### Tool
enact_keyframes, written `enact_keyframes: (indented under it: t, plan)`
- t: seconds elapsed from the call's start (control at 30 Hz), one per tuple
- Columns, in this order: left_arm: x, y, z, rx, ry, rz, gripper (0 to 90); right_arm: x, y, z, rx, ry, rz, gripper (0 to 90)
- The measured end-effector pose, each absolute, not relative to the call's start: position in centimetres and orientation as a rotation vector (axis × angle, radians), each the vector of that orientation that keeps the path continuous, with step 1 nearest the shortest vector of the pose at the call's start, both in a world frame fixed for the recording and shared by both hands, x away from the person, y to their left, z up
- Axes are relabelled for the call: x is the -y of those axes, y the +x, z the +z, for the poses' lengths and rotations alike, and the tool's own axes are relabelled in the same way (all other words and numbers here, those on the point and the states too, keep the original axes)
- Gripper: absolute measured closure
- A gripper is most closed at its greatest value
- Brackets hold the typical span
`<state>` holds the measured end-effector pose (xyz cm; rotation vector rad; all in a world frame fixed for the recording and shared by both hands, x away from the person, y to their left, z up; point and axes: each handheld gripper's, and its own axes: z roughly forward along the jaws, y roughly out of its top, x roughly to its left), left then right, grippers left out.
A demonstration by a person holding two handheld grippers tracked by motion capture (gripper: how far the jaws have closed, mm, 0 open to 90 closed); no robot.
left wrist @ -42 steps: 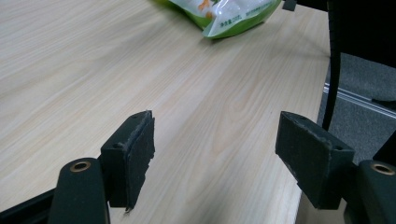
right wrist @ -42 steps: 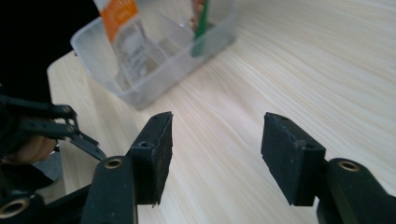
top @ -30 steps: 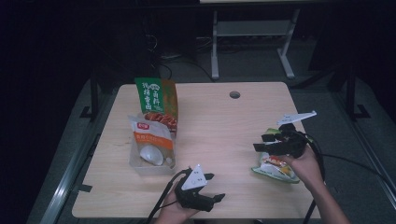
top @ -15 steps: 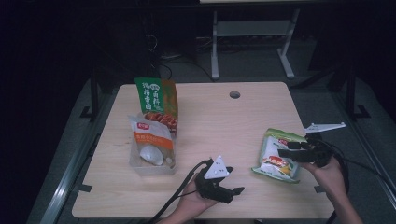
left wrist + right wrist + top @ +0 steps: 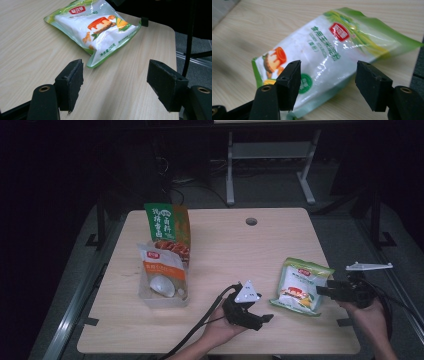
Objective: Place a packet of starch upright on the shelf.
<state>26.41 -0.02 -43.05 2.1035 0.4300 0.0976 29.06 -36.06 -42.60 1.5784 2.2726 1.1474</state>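
A green and white snack bag (image 5: pixel 301 286) lies flat near the table's right edge. My left gripper (image 5: pixel 260 319) rests low by the front edge, just left of the bag, and it is open. In the left gripper view the bag (image 5: pixel 97 27) lies just beyond the open gripper (image 5: pixel 115 66), its near corner between the pads. My right gripper (image 5: pixel 322 291) hovers at the bag's right side, off the table edge, also open. In the right gripper view the bag (image 5: pixel 324 50) lies close under the spread gripper (image 5: pixel 328 66), untouched.
At the left a clear tray (image 5: pixel 150 297) holds an orange and white bag (image 5: pixel 162 270). A green and orange bag (image 5: pixel 167 227) stands upright behind it. A cable hole (image 5: pixel 251 221) sits near the table's far edge. Cables trail from both grippers.
My right gripper has drawn back to the right off the green bag, which now lies uncovered. My left gripper has moved right along the front edge toward the bag.
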Motion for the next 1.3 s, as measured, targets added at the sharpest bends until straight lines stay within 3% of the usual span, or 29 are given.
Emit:
enact_keyframes:
  t: [0.47,0.63,1.03,1.3]
  plan:
    - [0.5,27.0,-43.5,-0.440,2.118,0.095,28.4,36.7,30.1,-45.4,-2.265,1.700,1.192,40.4]
    - [0.4,27.2,-43.5,-0.448,2.119,0.095,28.4,36.1,30.8,-45.9,-2.288,1.704,1.251,49.8]
    - [0.4,27.6,-43.8,-0.475,2.118,0.076,28.0,35.6,30.4,-46.0,-2.323,1.705,1.361,83.9]
    - [0.5,28.1,-44.3,-0.508,2.122,0.039,27.4,34.2,29.1,-45.6,-2.346,1.624,1.401,88.2]
